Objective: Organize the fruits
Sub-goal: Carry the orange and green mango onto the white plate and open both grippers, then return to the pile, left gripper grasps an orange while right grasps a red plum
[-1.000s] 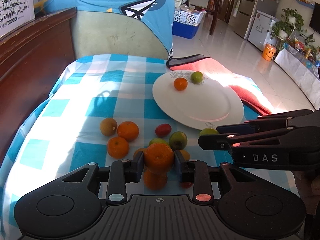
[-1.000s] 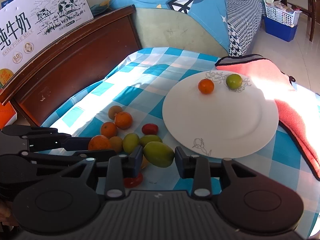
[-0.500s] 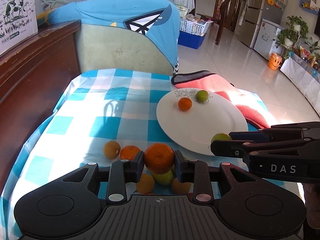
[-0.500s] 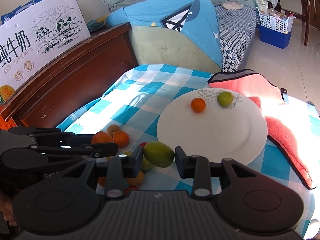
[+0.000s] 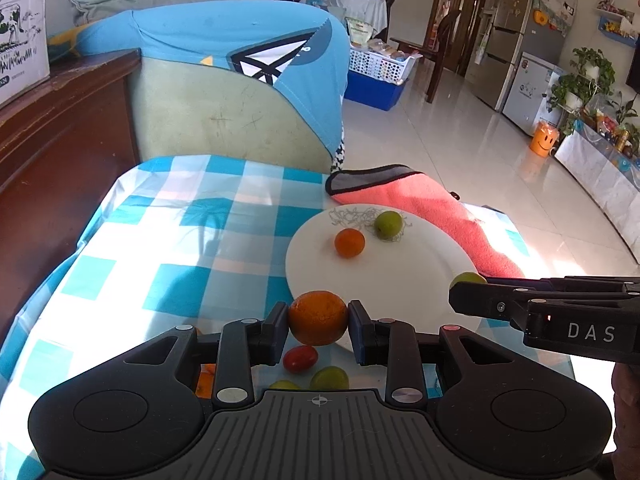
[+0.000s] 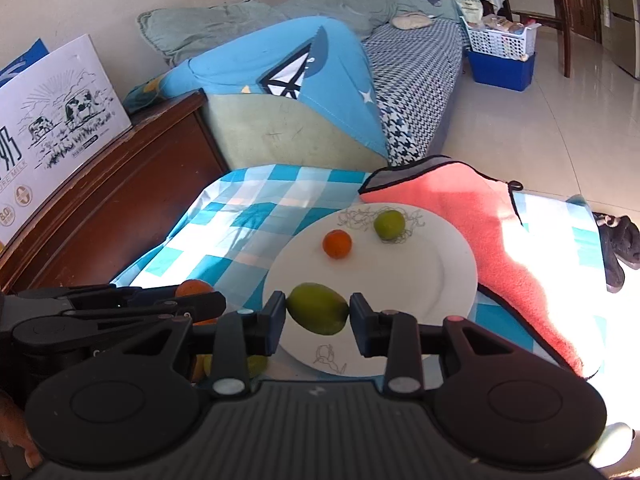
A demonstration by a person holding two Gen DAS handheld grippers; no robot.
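Above plate (image 6: pixel 452 276) | left tool (image 5: pixel 318 317) grips orange (image 5: pixel 318 317) | right tool (image 6: pixel 318 314) grips green fruit (image 6: pixel 318 314) | loose fruits half-hidden

The middle and near half of the white plate (image 6: pixel 420 280) lie bare; only a small orange (image 6: pixel 337 243) and a green fruit (image 6: pixel 389 224) sit near its far rim. The checkered tablecloth (image 5: pixel 168 248) left of the plate is open. A pink towel (image 6: pixel 492 232) borders the plate's right side. Loose fruits, among them a red one (image 5: pixel 301 358), crowd the near edge.
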